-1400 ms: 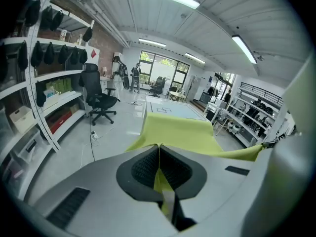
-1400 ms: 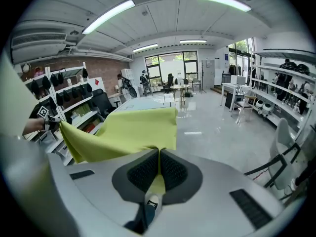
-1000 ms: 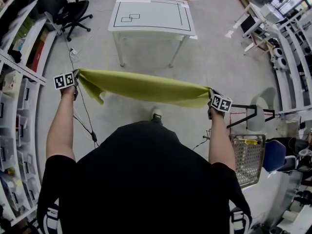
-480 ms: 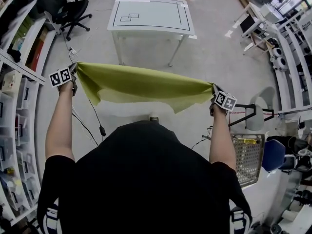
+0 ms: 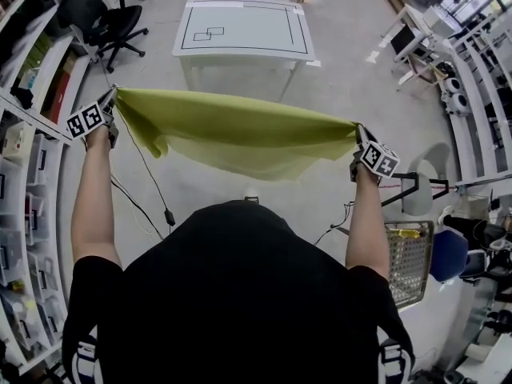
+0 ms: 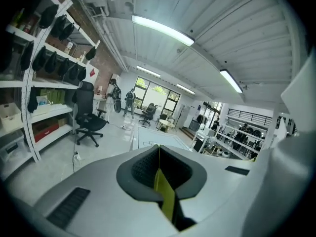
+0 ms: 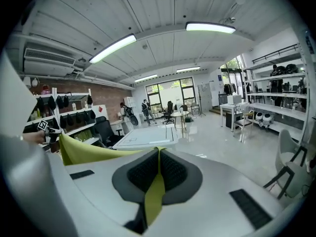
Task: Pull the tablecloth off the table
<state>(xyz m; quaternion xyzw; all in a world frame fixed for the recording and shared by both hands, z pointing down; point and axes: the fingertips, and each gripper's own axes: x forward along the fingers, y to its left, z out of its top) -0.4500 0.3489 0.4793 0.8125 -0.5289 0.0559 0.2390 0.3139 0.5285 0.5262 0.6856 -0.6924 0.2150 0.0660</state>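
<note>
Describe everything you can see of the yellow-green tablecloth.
The tablecloth is a plain yellow-green sheet, thin and soft-looking. It is off the white table and hangs in the air before the person, taut along its top edge, sagging in folds below. The left gripper and right gripper each hold one end, jaws shut on it; nothing else touches it.

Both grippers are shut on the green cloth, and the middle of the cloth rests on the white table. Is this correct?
Not fully. The left gripper and right gripper are shut on the green cloth, but the head view shows it hanging in the air between them, apart from the white table.
</note>
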